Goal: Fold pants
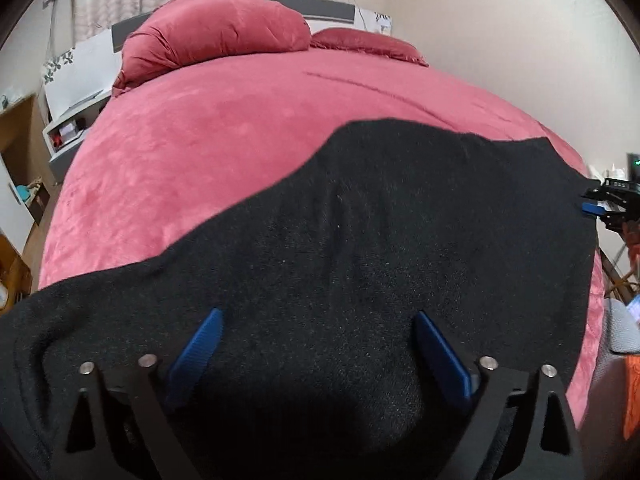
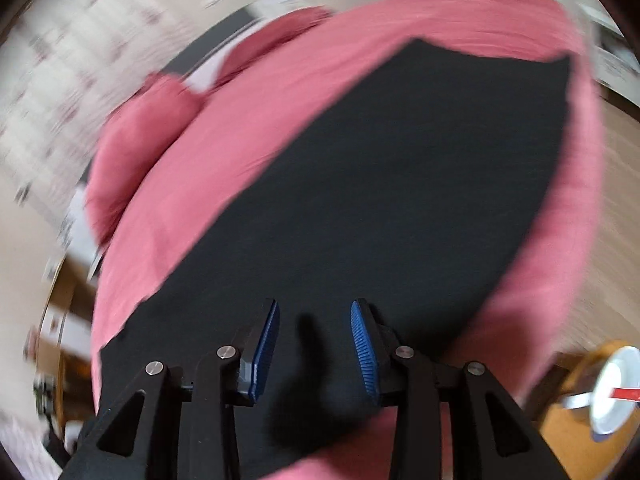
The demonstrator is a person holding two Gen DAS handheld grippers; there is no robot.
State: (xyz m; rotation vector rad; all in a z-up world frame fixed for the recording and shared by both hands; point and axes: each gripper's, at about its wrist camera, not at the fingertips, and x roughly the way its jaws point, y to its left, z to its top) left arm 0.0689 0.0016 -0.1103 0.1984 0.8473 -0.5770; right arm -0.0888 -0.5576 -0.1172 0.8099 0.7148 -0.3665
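Note:
Black pants (image 1: 360,220) lie spread flat across the near end of a pink bed cover (image 1: 200,140). My left gripper (image 1: 317,314) hovers over their near part, jaws wide apart, with only the cloth surface beneath and nothing pinched. At the pants' right edge the right gripper (image 1: 596,205) shows small in the left wrist view. The right wrist view is blurred. There the pants (image 2: 400,200) stretch away along the bed cover (image 2: 240,120), and my right gripper (image 2: 315,303) stands over their near end with its blue pads (image 2: 364,344) partly apart and nothing gripped.
Two pink pillows (image 1: 216,36) (image 1: 368,42) lie at the head of the bed. A white nightstand (image 1: 68,132) stands left of the bed. A wooden table with a white dish (image 2: 612,388) is near the bed's right corner, beside wood floor (image 2: 616,200).

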